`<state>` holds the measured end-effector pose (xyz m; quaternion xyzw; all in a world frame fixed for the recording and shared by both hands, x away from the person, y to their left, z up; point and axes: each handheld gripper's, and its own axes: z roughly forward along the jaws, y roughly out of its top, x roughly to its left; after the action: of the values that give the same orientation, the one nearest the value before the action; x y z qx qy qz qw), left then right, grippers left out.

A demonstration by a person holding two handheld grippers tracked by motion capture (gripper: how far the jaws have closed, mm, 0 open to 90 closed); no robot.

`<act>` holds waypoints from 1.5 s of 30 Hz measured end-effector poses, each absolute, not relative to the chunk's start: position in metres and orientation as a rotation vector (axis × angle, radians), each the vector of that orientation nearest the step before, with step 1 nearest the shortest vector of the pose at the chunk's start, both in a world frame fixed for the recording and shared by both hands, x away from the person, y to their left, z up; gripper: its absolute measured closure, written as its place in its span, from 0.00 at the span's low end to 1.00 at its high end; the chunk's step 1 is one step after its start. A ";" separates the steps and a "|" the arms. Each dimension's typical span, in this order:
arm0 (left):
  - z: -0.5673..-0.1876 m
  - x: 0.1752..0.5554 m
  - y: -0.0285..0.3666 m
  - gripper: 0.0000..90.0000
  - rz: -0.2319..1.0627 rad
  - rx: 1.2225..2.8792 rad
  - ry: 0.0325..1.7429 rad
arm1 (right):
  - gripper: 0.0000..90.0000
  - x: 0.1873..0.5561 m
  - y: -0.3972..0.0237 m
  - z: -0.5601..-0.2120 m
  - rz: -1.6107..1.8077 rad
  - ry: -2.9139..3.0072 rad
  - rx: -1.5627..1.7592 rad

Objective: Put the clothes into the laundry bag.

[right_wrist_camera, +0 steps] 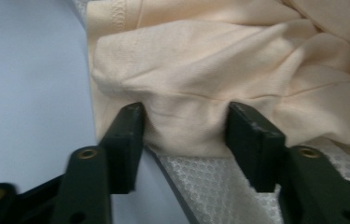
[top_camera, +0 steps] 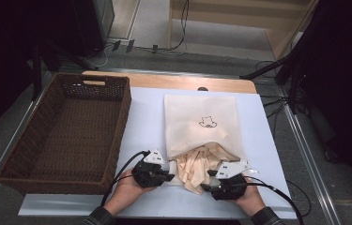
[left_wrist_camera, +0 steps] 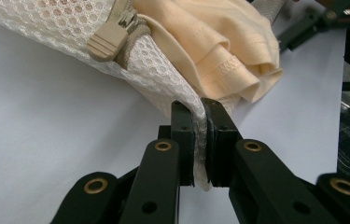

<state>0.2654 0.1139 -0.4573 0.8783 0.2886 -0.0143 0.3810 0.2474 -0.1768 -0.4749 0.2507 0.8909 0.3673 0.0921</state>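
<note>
Left tongs (top_camera: 170,177): clenched on the mesh edge of the laundry bag (top_camera: 202,123); in the left gripper view the two black jaws (left_wrist_camera: 199,140) pinch the white netting flat between them, with no gap to be seen.
Right tongs (top_camera: 207,180): jaws spread apart on either side of a fold of the peach garment (right_wrist_camera: 210,79); the cloth bulges between them and touches both inner faces, but they are not pressed together on it.
Worktop (top_camera: 145,122): pale sheet over a wooden board, the person's two hands coming in from the near edge.
Wicker basket (top_camera: 65,133): dark brown, rectangular, standing on the left part of the worktop, just beside the left hand (top_camera: 129,187) (its inside holds nothing that I can make out).
Laundry bag: cream, flat, lying in the middle of the worktop with its mouth toward the person; a small dark outline drawing sits on its upper face.
Peach garment: crumpled, spilling out of the bag's mouth, lying between the two tongs and on the bag's lower mesh layer.
Zip pull (left_wrist_camera: 109,42): beige, at the bag's mouth, just above the left tongs in the left gripper view.
Beyond the worktop: cables and black stand legs on the floor.
</note>
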 end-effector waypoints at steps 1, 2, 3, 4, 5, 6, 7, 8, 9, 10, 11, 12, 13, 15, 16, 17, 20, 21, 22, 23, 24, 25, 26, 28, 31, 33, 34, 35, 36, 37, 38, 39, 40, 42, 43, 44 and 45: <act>-0.457 0.265 0.114 0.94 -0.036 2.242 0.736 | 0.59 0.248 -0.177 -0.474 1.096 2.649 0.751; -0.457 0.265 0.114 0.94 -0.037 2.242 0.736 | 0.62 0.249 -0.178 -0.474 1.106 2.652 0.750; -0.457 0.266 0.114 0.94 -0.037 2.243 0.736 | 0.66 0.249 -0.178 -0.473 1.114 2.657 0.753; -0.457 0.266 0.114 0.94 -0.036 2.246 0.734 | 0.69 0.249 -0.178 -0.473 1.123 2.662 0.750; -0.457 0.266 0.114 0.94 -0.037 2.247 0.733 | 0.72 0.249 -0.178 -0.473 1.127 2.666 0.747; -0.457 0.266 0.114 0.94 -0.037 2.247 0.733 | 0.75 0.250 -0.178 -0.473 1.133 2.668 0.755; -0.457 0.266 0.114 0.94 -0.037 2.245 0.734 | 0.77 0.250 -0.178 -0.472 1.142 2.670 0.763; -0.457 0.266 0.114 0.94 -0.037 2.246 0.732 | 0.79 0.250 -0.178 -0.472 1.149 2.671 0.761; -0.457 0.266 0.114 0.94 -0.037 2.246 0.732 | 0.81 0.250 -0.178 -0.471 1.155 2.671 0.765; -0.457 0.266 0.114 0.94 -0.036 2.247 0.732 | 0.81 0.251 -0.178 -0.471 1.165 2.672 0.767; -0.457 0.266 0.114 0.94 -0.036 2.247 0.732 | 0.82 0.251 -0.179 -0.470 1.174 2.672 0.774; -0.458 0.266 0.114 0.94 -0.036 2.248 0.731 | 0.82 0.251 -0.179 -0.469 1.182 2.668 0.776; -0.458 0.266 0.114 0.94 -0.035 2.247 0.731 | 0.82 0.251 -0.180 -0.468 1.194 2.666 0.788; -0.458 0.266 0.114 0.94 -0.035 2.248 0.730 | 0.83 0.252 -0.181 -0.465 1.224 2.653 0.798; -0.458 0.266 0.114 0.94 -0.035 2.248 0.730 | 0.84 0.252 -0.183 -0.463 1.242 2.648 0.801; -0.458 0.266 0.114 0.94 -0.036 2.248 0.730 | 0.84 0.253 -0.184 -0.462 1.261 2.644 0.810; -0.458 0.266 0.114 0.94 -0.034 2.254 0.728 | 0.84 0.255 -0.188 -0.457 1.305 2.622 0.831; -0.458 0.266 0.114 0.94 -0.034 2.254 0.728 | 0.85 0.255 -0.189 -0.455 1.315 2.614 0.837; -0.458 0.266 0.114 0.94 -0.034 2.255 0.728 | 0.85 0.256 -0.189 -0.455 1.318 2.609 0.838; -0.458 0.266 0.114 0.94 -0.034 2.255 0.725 | 0.85 0.257 -0.190 -0.454 1.328 2.608 0.848; -0.458 0.266 0.114 0.94 -0.033 2.257 0.725 | 0.86 0.257 -0.190 -0.454 1.330 2.605 0.851; -0.458 0.266 0.113 0.94 -0.033 2.257 0.727 | 0.86 0.258 -0.190 -0.453 1.331 2.598 0.851; -0.458 0.266 0.113 0.94 -0.033 2.257 0.726 | 0.87 0.259 -0.190 -0.453 1.337 2.594 0.854; -0.458 0.266 0.113 0.94 -0.034 2.255 0.726 | 0.89 0.261 -0.190 -0.453 1.335 2.580 0.861; -0.458 0.266 0.113 0.94 -0.033 2.255 0.726 | 0.90 0.266 -0.190 -0.453 1.337 2.553 0.876; -0.458 0.266 0.113 0.94 -0.034 2.261 0.725 | 0.90 0.271 -0.191 -0.452 1.346 2.535 0.896; -0.458 0.266 0.112 0.94 -0.034 2.263 0.725 | 0.90 0.274 -0.192 -0.452 1.347 2.521 0.907; -0.459 0.266 0.112 0.94 -0.035 2.262 0.723 | 0.90 0.277 -0.192 -0.452 1.348 2.514 0.917; -0.459 0.266 0.112 0.94 -0.035 2.262 0.723 | 0.90 0.279 -0.191 -0.452 1.341 2.507 0.921; -0.459 0.266 0.112 0.94 -0.036 2.265 0.721 | 0.90 0.281 -0.190 -0.452 1.334 2.501 0.926; -0.459 0.266 0.112 0.94 -0.034 2.268 0.721 | 0.90 0.283 -0.188 -0.451 1.323 2.496 0.929; -0.459 0.266 0.111 0.94 -0.034 2.268 0.721 | 0.90 0.284 -0.186 -0.451 1.310 2.491 0.923; -0.459 0.265 0.111 0.94 -0.034 2.268 0.721 | 0.90 0.286 -0.185 -0.451 1.298 2.485 0.917; -0.459 0.265 0.111 0.94 -0.032 2.269 0.721 | 0.90 0.288 -0.181 -0.451 1.287 2.474 0.929; -0.459 0.265 0.111 0.94 -0.031 2.270 0.721 | 0.90 0.290 -0.180 -0.451 1.281 2.469 0.935; -0.459 0.265 0.111 0.94 -0.030 2.272 0.721 | 0.90 0.292 -0.178 -0.451 1.275 2.460 0.938; -0.459 0.265 0.111 0.94 -0.030 2.272 0.721 | 0.90 0.294 -0.176 -0.451 1.272 2.453 0.944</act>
<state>0.2653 0.1112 -0.4587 0.8855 0.2811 -0.0118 0.3699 0.2938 -0.1765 -0.4514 0.3214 0.8349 0.4328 0.1107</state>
